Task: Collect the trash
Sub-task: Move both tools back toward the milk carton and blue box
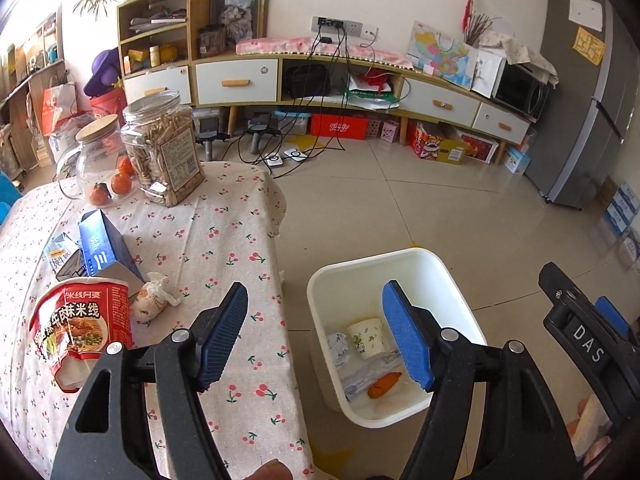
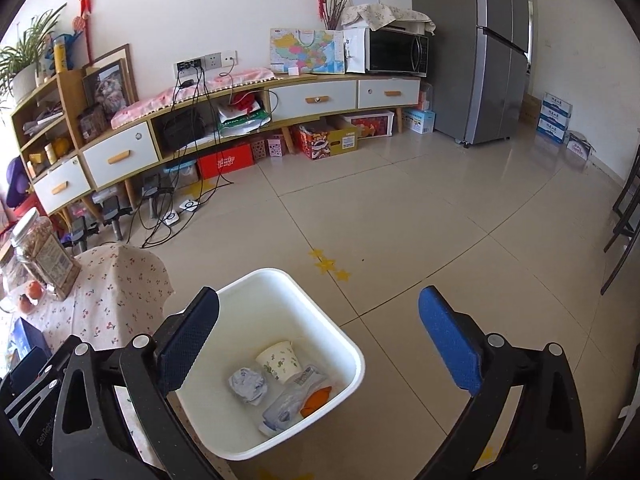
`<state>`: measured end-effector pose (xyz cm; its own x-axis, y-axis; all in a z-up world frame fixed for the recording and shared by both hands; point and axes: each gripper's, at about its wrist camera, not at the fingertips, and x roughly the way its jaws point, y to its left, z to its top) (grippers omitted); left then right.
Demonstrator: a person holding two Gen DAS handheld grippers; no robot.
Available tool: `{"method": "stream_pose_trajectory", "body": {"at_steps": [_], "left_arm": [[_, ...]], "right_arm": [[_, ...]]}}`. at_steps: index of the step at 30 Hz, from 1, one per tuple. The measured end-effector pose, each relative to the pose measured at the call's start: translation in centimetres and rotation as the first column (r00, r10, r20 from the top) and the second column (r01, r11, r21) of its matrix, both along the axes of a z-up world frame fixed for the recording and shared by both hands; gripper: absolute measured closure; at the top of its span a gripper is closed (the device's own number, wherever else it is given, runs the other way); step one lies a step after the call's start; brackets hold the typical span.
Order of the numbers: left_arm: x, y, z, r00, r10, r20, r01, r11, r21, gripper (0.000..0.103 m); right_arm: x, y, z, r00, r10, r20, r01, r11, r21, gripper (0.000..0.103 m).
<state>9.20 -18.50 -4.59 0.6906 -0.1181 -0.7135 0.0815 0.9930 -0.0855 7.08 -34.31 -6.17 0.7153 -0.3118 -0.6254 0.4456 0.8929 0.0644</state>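
A white trash bin [image 1: 320, 280] [image 2: 352, 344] stands on the floor beside the table. It holds a paper cup [image 2: 280, 364], a crumpled paper ball [image 2: 248, 386], a plastic wrapper [image 2: 288, 404] and an orange peel [image 2: 316, 398]. On the table lie a red noodle cup [image 1: 82, 332], a crumpled tissue [image 1: 152, 300], a blue carton [image 1: 106, 248] and a small milk carton [image 1: 64, 256]. My left gripper [image 1: 316, 336] is open and empty over the table's edge and the bin. My right gripper [image 2: 320, 340] is open and empty above the bin.
A cherry-print cloth covers the table [image 1: 224, 240]. At its far end stand a snack jar [image 1: 162, 148] and a glass jar with oranges [image 1: 96, 160]. A TV cabinet [image 2: 224, 120], boxes, cables and a fridge [image 2: 492, 48] line the far wall. Dark chair legs [image 2: 624, 220] stand right.
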Motion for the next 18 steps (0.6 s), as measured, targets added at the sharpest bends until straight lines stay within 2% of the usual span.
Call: {"method": "stream_pose_trajectory", "body": {"at_steps": [3, 8, 18], "left_arm": [[-0.5, 2.0, 0.5, 0.999, 0.033, 0.016, -0.033, 0.999, 0.007, 0.034], [-1.2, 5.2, 1.2, 0.996, 0.081, 0.048, -0.082, 0.996, 0.020, 0.033], [-1.8, 11.6, 1.6, 0.983, 0.177, 0.054, -0.178, 0.984, 0.010, 0.031]], "right_arm": [[-0.1, 1.8, 0.7, 0.999, 0.038, 0.029, -0.039, 0.999, 0.014, 0.007], [-0.2, 5.5, 1.6, 0.992, 0.114, 0.062, -0.113, 0.994, -0.014, 0.007], [1.1, 11.4, 1.9, 0.974, 0.219, 0.055, -0.216, 0.975, -0.051, 0.007]]}}
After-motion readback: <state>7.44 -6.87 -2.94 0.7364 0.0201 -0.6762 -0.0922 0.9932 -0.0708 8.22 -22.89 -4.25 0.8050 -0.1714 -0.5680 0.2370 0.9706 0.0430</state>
